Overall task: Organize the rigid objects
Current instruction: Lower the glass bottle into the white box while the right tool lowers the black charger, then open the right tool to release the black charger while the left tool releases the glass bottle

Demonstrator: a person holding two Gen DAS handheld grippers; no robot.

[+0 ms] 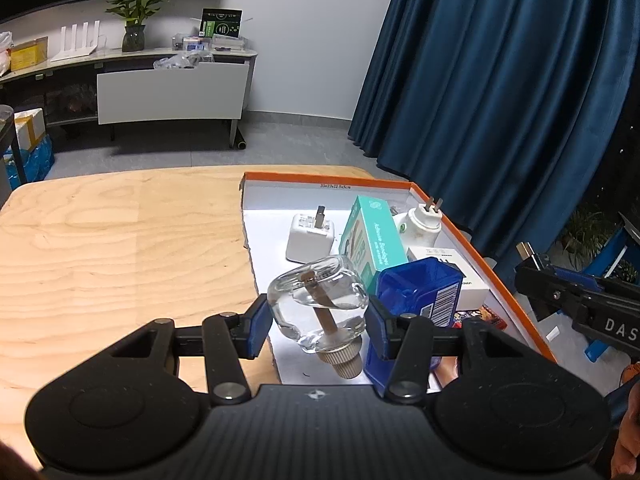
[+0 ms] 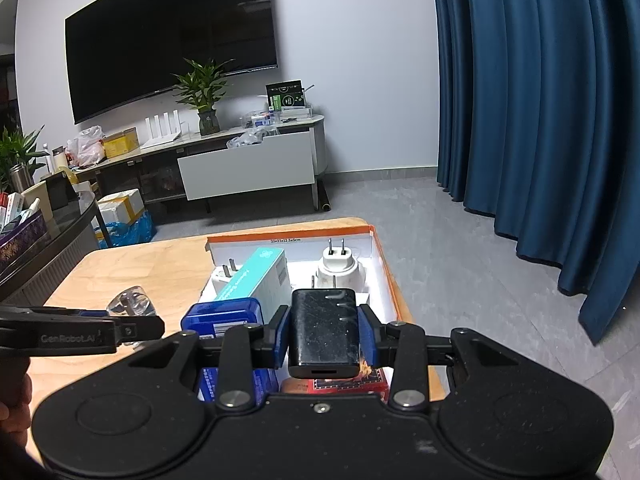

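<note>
My left gripper (image 1: pixel 318 320) is shut on a clear glass bottle (image 1: pixel 318 304) with a beige cap and a wick, held tilted over the near left part of the orange-rimmed white box (image 1: pixel 440 208). My right gripper (image 2: pixel 324 334) is shut on a black charger (image 2: pixel 323 330), held above the box's near end (image 2: pixel 384 264). Inside the box lie a white square plug (image 1: pixel 310 238), a teal carton (image 1: pixel 372 236), a white round plug (image 1: pixel 420 222), a blue container (image 1: pixel 420 292) and a white flat box (image 1: pixel 468 286). The bottle also shows in the right wrist view (image 2: pixel 132 300).
The box sits at the right end of a light wooden table (image 1: pixel 120 248). A blue curtain (image 1: pixel 500 80) hangs to the right. A TV stand (image 2: pixel 240 160) with a plant stands at the far wall. A dark side table (image 2: pixel 44 240) with clutter is at left.
</note>
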